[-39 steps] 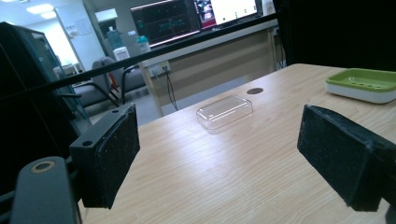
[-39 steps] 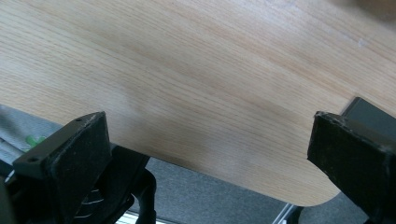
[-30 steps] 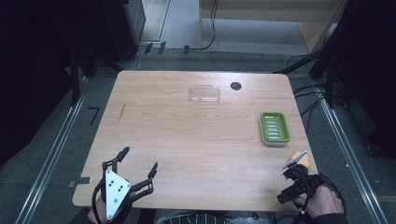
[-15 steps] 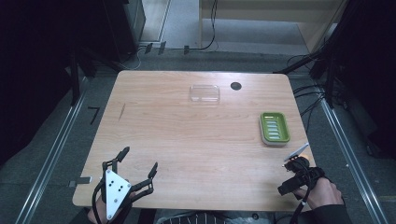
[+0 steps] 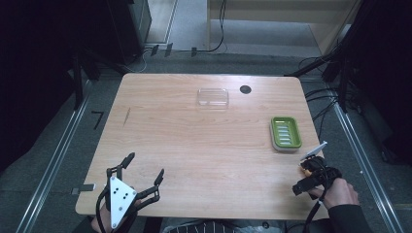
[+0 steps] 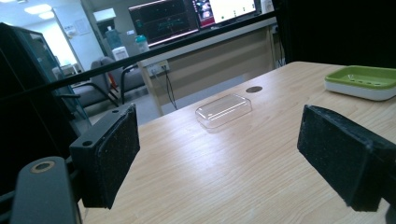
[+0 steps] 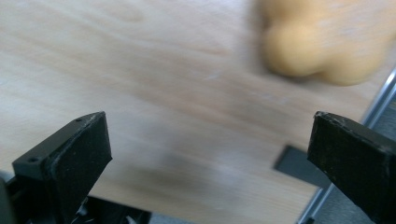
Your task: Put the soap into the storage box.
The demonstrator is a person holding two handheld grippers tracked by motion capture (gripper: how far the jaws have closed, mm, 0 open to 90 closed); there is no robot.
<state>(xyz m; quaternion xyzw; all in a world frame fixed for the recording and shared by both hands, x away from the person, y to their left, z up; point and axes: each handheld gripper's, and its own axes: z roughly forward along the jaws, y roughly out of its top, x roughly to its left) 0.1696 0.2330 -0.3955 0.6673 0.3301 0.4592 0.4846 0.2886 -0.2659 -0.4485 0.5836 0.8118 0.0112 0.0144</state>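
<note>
Right gripper (image 5: 305,167) nears the orange lump (image 7: 322,44).
Its jaws gape empty; the blurred lump lies on the table (image 5: 194,141) at upper right, ahead. Left gripper (image 5: 145,175), also released, waits lower left.

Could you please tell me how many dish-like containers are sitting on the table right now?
2: a clear plastic tray at the table's far middle, and a green soap dish near its right edge.

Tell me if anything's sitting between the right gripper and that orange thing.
Nothing visible does. In the right gripper view, the right gripper has its jaws open over the table, and the orange thing lies ahead, up and to the right, with plain wood between them. The picture is blurred, so something small could be missed.
</note>
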